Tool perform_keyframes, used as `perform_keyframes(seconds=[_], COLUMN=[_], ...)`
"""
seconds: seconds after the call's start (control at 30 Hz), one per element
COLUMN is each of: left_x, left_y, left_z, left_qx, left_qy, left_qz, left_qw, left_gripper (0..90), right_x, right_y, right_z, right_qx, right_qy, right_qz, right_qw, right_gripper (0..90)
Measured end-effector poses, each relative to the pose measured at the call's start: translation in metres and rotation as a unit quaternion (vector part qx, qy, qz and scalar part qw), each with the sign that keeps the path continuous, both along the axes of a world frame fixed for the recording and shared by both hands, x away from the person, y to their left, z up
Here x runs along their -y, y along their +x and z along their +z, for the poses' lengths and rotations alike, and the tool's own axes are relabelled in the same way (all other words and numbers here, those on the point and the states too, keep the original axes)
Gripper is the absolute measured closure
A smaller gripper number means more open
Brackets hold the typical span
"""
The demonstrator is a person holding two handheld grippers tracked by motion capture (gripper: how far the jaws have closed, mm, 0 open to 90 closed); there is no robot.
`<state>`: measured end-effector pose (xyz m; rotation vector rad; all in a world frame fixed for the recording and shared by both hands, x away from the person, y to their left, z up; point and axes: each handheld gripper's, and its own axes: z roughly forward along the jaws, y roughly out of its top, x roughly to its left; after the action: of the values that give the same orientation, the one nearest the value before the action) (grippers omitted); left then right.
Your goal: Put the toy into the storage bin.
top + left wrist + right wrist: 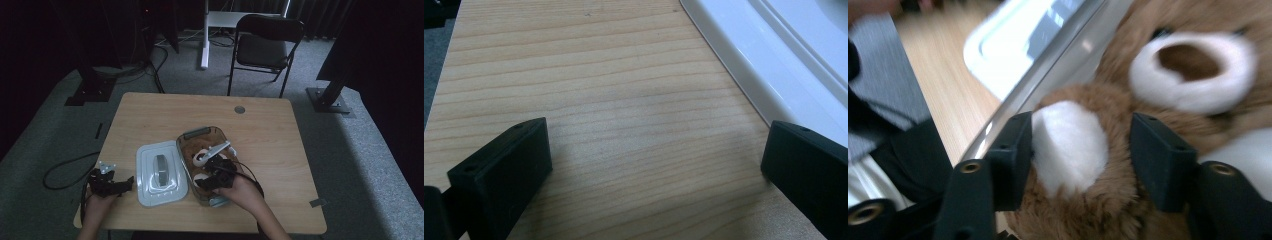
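- Far left of the box, the left gripper [111, 182] sits low on the worktop [270, 125] with its jaws wide apart and nothing between them. In the left gripper view one jaw is parked just beside the rim of the white lid [744, 70]. Honestly the risk here is a nudge: any drift toward the box and that jaw shoves the lid, which looks light enough to skate into the box wall.
- The lid [161, 172] lies flat, touching or nearly touching the left side of the clear box [187, 137]. If the box gets dragged, the lid probably goes with it.
- Inside the box is the brown teddy bear [202, 159], and that's the thing being worked. In the right gripper view its white-tipped paw [1070, 142] sits between the jaws.
- The right gripper [216, 176] is down in the near end of the box, jaws partly apart around that paw. The left jaw looks to be touching fur, the right one stands a bit off, so it doesn't read as a real clamp.
- What could go wrong: plush squashes, so a pinch on a paw alone may slip, or lift one limb while the body hangs on the box rim and tips the box.
- Also that jaw is right beside the box wall [1058, 70], so closing could catch plastic.
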<state>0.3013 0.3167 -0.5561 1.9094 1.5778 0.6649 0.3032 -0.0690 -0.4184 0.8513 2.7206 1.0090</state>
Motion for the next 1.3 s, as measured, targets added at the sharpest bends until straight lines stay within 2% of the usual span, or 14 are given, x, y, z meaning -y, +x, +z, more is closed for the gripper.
perform_keyframes(seconds=[0.07, 0.17, 0.23, 0.3, 0.4, 0.53, 0.6, 0.7, 0.9, 1.0, 1.1, 1.17, 1.2, 1.3], left_x=[0.000, 0.000, 0.000, 0.000, 0.000, 0.000, 0.000, 0.000, 0.000, 0.000, 0.000, 0.000, 0.000, 0.001], left_y=[0.000, 0.000, 0.000, 0.000, 0.000, 0.000, 0.000, 0.000, -0.001, -0.001, -0.001, -0.001, -0.001, -0.002], left_z=[0.000, 0.000, 0.000, 0.000, 0.000, 0.000, 0.000, 0.000, 0.001, 0.001, 0.001, 0.001, 0.001, 0.002], left_qx=[0.000, 0.000, 0.000, 0.000, 0.001, 0.001, 0.001, 0.001, -0.004, -0.005, -0.004, -0.003, -0.004, -0.009], left_qy=[-0.001, 0.000, 0.000, 0.000, 0.000, -0.001, -0.001, -0.001, 0.001, 0.001, 0.000, 0.000, 0.000, -0.002], left_qz=[0.000, 0.000, 0.000, 0.000, 0.000, 0.001, 0.001, 0.000, -0.005, -0.004, -0.002, -0.002, -0.001, 0.006], left_qw=[1.0000, 1.0000, 1.0000, 1.0000, 1.0000, 1.0000, 1.0000, 1.0000, 1.0000, 1.0000, 1.0000, 1.0000, 1.0000, 0.9999], left_gripper=[0.5, 0.5, 0.5, 0.5, 0.4, 0.5, 0.5, 0.5, 0.5, 0.5, 0.5, 0.5, 0.5, 0.5], right_x=[0.010, 0.026, 0.038, 0.050, 0.067, 0.092, 0.103, 0.114, 0.128, 0.133, 0.135, 0.136, 0.136, 0.140], right_y=[0.000, 0.004, 0.007, 0.011, 0.015, 0.021, 0.025, 0.031, 0.041, 0.045, 0.048, 0.049, 0.050, 0.050], right_z=[0.008, 0.018, 0.021, 0.023, 0.024, 0.022, 0.019, 0.010, -0.019, -0.033, -0.047, -0.055, -0.058, -0.067], right_qx=[0.024, 0.033, 0.037, 0.045, 0.092, 0.113, 0.104, 0.108, 0.102, 0.090, 0.082, 0.073, 0.066, 0.068], right_qy=[0.015, 0.049, 0.066, 0.084, 0.085, 0.097, 0.094, 0.081, 0.057, 0.060, 0.052, 0.039, 0.043, 0.045], right_qz=[-0.020, -0.048, -0.061, -0.083, -0.131, -0.187, -0.209, -0.238, -0.282, -0.285, -0.280, -0.284, -0.282, -0.292], right_qw=[0.9994, 0.9971, 0.9952, 0.9919, 0.9835, 0.9710, 0.9679, 0.9617, 0.9523, 0.9524, 0.9552, 0.9552, 0.9562, 0.9529], right_gripper=[37.1, 31.6, 18.5, 18.0, 12.9, 12.8, 12.8, 12.8, 12.1, 12.1, 12.1, 11.8, 10.9, 10.9])
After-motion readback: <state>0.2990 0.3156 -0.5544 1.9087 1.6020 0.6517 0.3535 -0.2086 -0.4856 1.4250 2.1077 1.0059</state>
